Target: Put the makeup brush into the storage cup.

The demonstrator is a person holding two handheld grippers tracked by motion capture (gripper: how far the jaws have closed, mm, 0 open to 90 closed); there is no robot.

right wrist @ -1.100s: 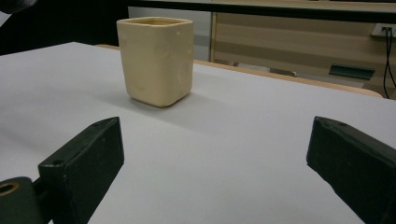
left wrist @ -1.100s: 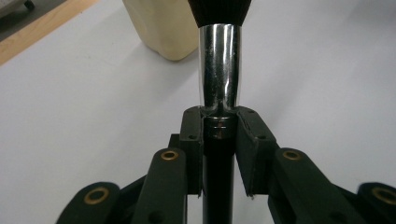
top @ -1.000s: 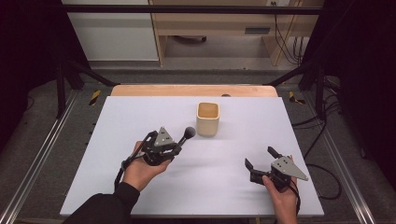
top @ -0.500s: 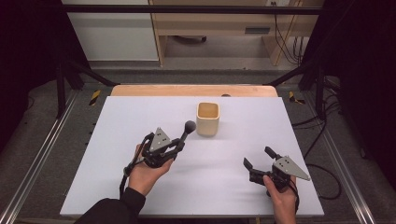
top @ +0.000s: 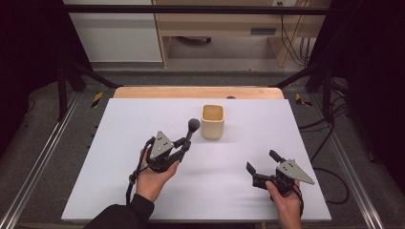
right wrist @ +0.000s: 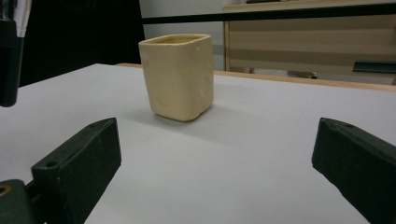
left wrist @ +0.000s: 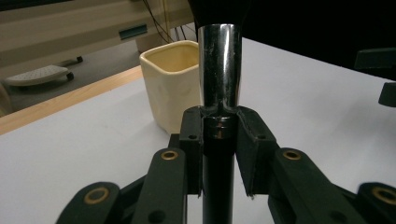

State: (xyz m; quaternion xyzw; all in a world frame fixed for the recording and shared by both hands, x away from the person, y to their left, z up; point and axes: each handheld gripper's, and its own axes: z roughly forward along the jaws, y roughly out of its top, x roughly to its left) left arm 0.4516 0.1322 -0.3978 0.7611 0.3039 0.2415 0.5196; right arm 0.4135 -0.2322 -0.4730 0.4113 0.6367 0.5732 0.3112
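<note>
Nearest the person, the right tool (top: 260,164) rests low on the white worktop (top: 95,162) toward its right front, jaws spread wide with nothing between them and bare surface ahead. The left tool (top: 184,143), left of centre, is clamped on the handle of a makeup brush (top: 191,130), whose dark head rises just left of the cream cup (top: 212,121). The cup stands upright near the middle, well clear of the worktop's far wooden edge (top: 157,92) and both side edges.
</note>
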